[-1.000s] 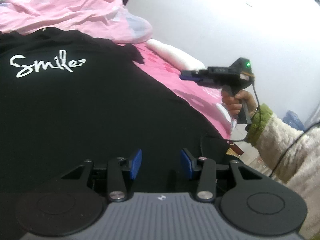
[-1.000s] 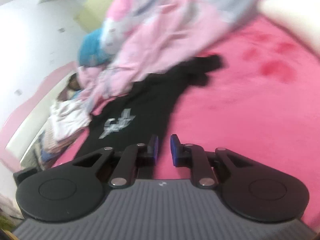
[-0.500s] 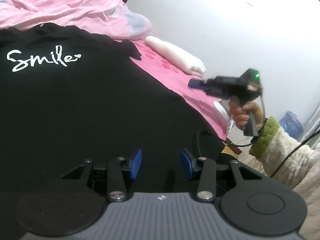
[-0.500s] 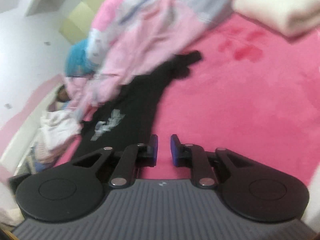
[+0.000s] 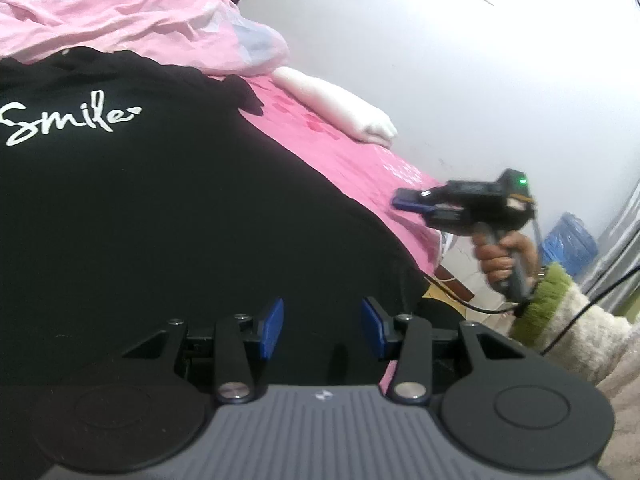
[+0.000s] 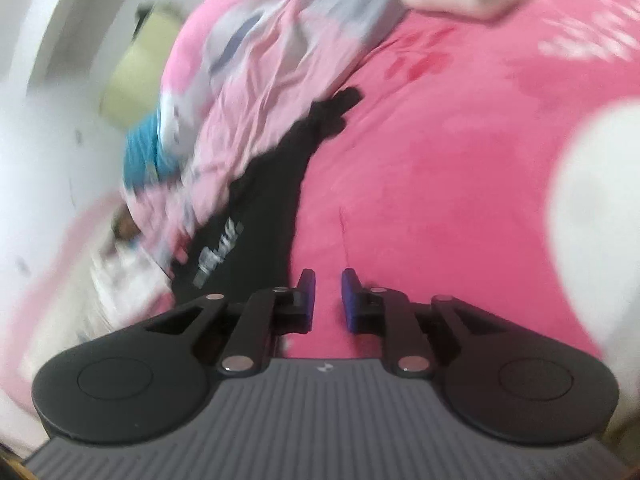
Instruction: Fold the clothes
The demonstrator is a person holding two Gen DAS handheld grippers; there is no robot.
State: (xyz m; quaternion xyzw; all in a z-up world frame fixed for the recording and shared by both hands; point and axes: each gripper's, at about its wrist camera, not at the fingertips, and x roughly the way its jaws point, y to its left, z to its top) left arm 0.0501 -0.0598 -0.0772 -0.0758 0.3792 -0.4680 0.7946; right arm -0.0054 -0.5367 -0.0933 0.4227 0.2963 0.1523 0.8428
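A black T-shirt (image 5: 160,208) with white "Smile" lettering lies spread flat on the pink bed (image 5: 360,160). My left gripper (image 5: 322,330) is open and empty, low over the shirt's near hem. My right gripper (image 6: 328,300) has its jaws a narrow gap apart with nothing between them, above the pink bedsheet (image 6: 440,184) just right of the shirt (image 6: 272,196). It also shows in the left wrist view (image 5: 412,202), held by a hand beyond the shirt's right edge.
A crumpled pink quilt (image 5: 120,12) is heaped behind the shirt's collar. A folded cream cloth (image 5: 340,112) lies on the bed by the white wall. A blue bag (image 5: 568,244) stands on the floor past the bed's corner.
My right gripper has moved down and toward the near end of the bed, its view swinging and blurring. My left gripper has barely moved and stays open.
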